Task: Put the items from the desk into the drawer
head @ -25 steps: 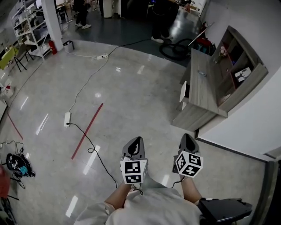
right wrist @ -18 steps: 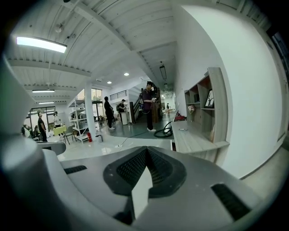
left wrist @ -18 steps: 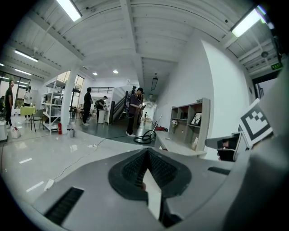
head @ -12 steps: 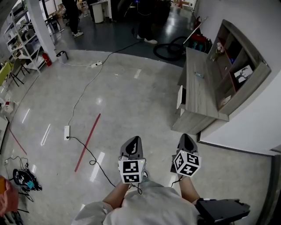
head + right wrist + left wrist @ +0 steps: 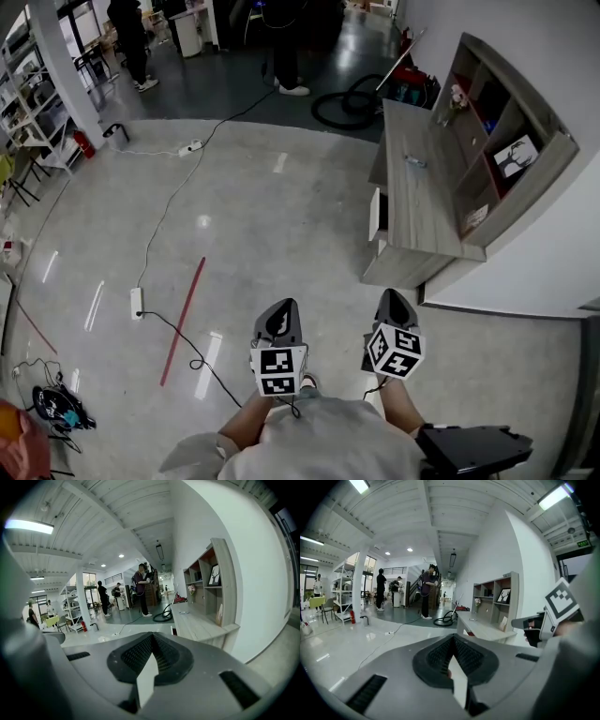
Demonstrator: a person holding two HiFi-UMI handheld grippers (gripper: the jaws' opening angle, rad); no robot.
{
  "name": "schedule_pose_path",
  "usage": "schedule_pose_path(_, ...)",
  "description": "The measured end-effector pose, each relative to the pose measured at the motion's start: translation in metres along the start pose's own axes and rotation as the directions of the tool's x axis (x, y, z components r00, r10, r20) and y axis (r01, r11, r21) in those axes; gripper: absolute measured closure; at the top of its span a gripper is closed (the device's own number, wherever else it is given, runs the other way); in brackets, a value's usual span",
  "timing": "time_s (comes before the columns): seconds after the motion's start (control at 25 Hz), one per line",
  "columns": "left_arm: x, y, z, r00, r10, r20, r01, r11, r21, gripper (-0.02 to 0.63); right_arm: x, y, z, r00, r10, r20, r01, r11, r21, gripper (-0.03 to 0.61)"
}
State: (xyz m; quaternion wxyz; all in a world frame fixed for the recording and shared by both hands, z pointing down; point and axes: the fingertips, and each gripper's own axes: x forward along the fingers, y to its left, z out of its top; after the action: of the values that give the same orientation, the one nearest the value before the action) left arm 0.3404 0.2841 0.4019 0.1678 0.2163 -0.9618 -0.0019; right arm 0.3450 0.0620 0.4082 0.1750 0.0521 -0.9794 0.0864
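You are standing on the open floor (image 5: 262, 216), well apart from the desk (image 5: 417, 202), and holding both grippers low in front of you. The left gripper (image 5: 281, 322) and right gripper (image 5: 396, 312) are each pressed fully together, with nothing between the jaws. Approaching seems to be the step in hand, so be heading for the drawer (image 5: 374, 214) side and spreading one set of jaws before reaching. A small item (image 5: 413, 162) is lying on the desktop, too small to identify. The drawer is looking slightly pulled out, but its inside is hidden. What is sitting in the shelf (image 5: 497, 141) is hard to make out.
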Motion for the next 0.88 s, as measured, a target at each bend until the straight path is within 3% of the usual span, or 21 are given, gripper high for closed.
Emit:
schedule_pose_path(0.44, 0.071, 0.03, 0.009, 0.994, -0.11, -0.011, 0.11, 0.994, 0.02, 0.617, 0.055, 0.008, 0.002, 0.994, -0.104, -0.027, 0.104, 0.995, 0.004, 0.58)
schedule_pose_path(0.64, 0.114, 0.067, 0.039, 0.985, -0.172, 0.012, 0.171, 0.984, 0.053, 0.617, 0.098, 0.035, 0.026, 0.989, -0.148, 0.002, 0.148, 0.989, 0.022, 0.58)
schedule_pose_path(0.88, 0.161, 0.118, 0.06, 0.983, -0.185, 0.015, 0.184, 0.982, 0.034, 0.617, 0.153, 0.081, 0.044, 0.99, -0.142, 0.018, 0.142, 0.99, 0.016, 0.58)
